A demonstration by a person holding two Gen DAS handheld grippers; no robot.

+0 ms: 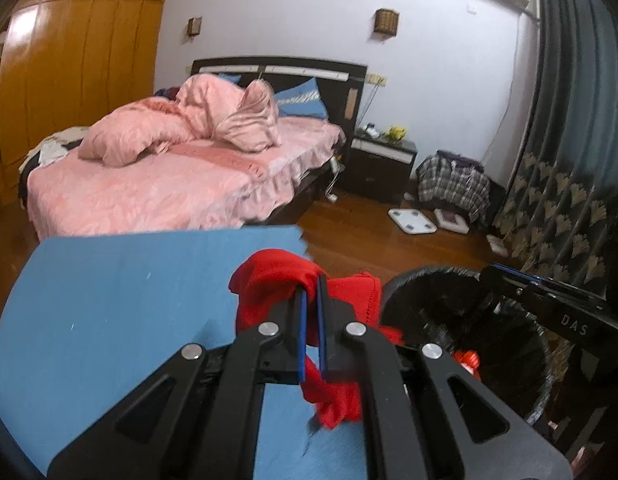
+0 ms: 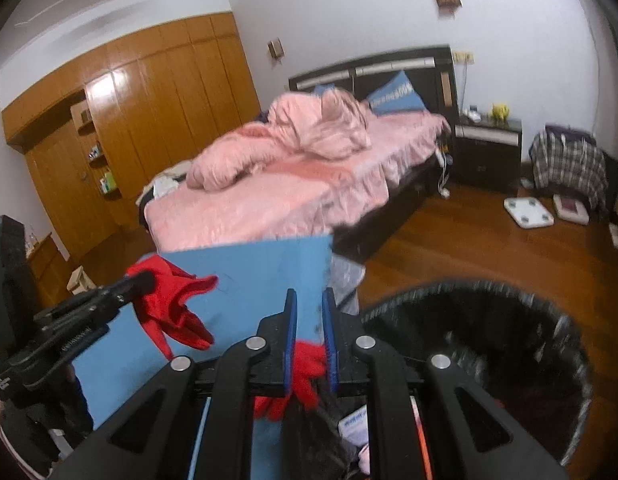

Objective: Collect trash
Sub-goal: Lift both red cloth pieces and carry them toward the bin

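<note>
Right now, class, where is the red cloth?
In the left wrist view, the red cloth is pinched in the left gripper over the blue surface, left of the black bin.

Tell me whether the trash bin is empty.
Not empty: the black-lined trash bin already holds litter, pale packaging in the right wrist view.

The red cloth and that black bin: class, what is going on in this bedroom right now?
A person with a gripper in each hand is clearing trash. The left gripper is shut on a red cloth, held above a blue mat beside the black bin. The right gripper has red cloth between its fingers near the bin; whether it grips is unclear.
</note>
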